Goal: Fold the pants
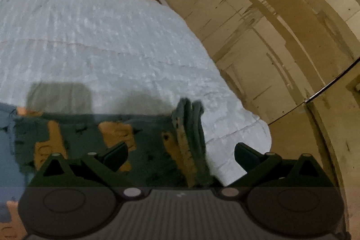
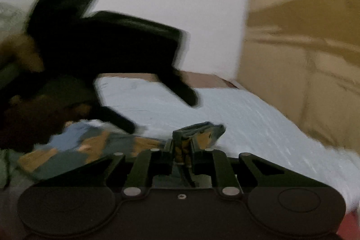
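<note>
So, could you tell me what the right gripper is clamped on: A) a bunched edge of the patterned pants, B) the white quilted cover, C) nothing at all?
A: the right gripper has its jaws pinched on a folded edge of the grey and orange pants.

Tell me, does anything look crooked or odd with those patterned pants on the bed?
One thing: a bunched edge of the pants sticks up in thick folds rather than lying flat on the white quilt. The right gripper is clamped on it; the left gripper is open.
</note>
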Motion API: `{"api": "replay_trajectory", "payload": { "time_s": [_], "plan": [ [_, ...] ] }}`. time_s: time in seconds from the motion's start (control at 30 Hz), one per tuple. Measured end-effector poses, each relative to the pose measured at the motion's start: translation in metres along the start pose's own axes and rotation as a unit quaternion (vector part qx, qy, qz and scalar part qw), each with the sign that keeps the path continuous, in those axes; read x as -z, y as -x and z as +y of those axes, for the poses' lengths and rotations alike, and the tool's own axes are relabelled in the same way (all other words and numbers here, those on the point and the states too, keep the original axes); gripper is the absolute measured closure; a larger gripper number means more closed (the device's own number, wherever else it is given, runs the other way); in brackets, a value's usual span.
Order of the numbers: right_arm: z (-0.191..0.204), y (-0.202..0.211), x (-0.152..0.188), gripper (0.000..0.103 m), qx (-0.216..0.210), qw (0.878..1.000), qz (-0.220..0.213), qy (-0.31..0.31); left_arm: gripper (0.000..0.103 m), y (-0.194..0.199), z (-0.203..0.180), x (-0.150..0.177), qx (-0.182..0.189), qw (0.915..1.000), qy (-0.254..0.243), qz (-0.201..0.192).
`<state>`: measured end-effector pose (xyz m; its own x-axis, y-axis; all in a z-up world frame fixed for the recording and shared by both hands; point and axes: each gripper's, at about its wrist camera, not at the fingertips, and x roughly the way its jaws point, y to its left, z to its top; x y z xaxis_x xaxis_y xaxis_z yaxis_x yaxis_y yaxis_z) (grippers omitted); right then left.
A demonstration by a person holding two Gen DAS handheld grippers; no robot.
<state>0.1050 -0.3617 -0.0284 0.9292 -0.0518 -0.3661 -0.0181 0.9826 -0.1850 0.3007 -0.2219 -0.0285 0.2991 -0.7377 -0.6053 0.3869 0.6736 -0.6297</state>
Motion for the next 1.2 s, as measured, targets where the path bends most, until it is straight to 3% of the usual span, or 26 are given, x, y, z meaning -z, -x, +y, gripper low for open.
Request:
{"api": "replay_trajectory", "payload": {
  "time_s": [0.07,0.23,0.47,0.53,0.7,0.83,1.2],
  "plan": [
    [0.016,0.002,0.000,0.088,-0.020,0.999,0.003,0.028,0.004,0.001,0.010,0.005,-0.005,1.0000,0.007,0.002],
    [0.040,0.000,0.012,0.089,-0.058,0.997,0.028,0.048,0.029,-0.007,0.036,0.020,-0.040,0.9981,0.041,0.023],
    [0.042,-0.002,0.020,0.089,-0.066,0.996,0.048,0.025,0.051,-0.005,0.045,0.032,-0.058,0.9963,0.062,0.002],
    [0.042,-0.003,0.019,0.089,-0.065,0.997,0.047,0.021,0.063,-0.004,0.046,0.032,-0.062,0.9956,0.070,-0.001],
    [0.042,-0.010,0.015,0.089,-0.063,0.997,0.050,0.015,0.083,-0.004,0.047,0.035,-0.064,0.9944,0.084,-0.003],
    [0.039,-0.008,0.015,0.089,-0.062,0.997,0.050,0.008,0.091,-0.001,0.037,0.034,-0.078,0.9938,0.078,-0.015],
    [0.043,0.012,0.005,0.090,-0.066,0.997,0.025,0.006,0.094,0.034,0.005,0.041,-0.129,0.9896,0.027,-0.058]
  ]
}}
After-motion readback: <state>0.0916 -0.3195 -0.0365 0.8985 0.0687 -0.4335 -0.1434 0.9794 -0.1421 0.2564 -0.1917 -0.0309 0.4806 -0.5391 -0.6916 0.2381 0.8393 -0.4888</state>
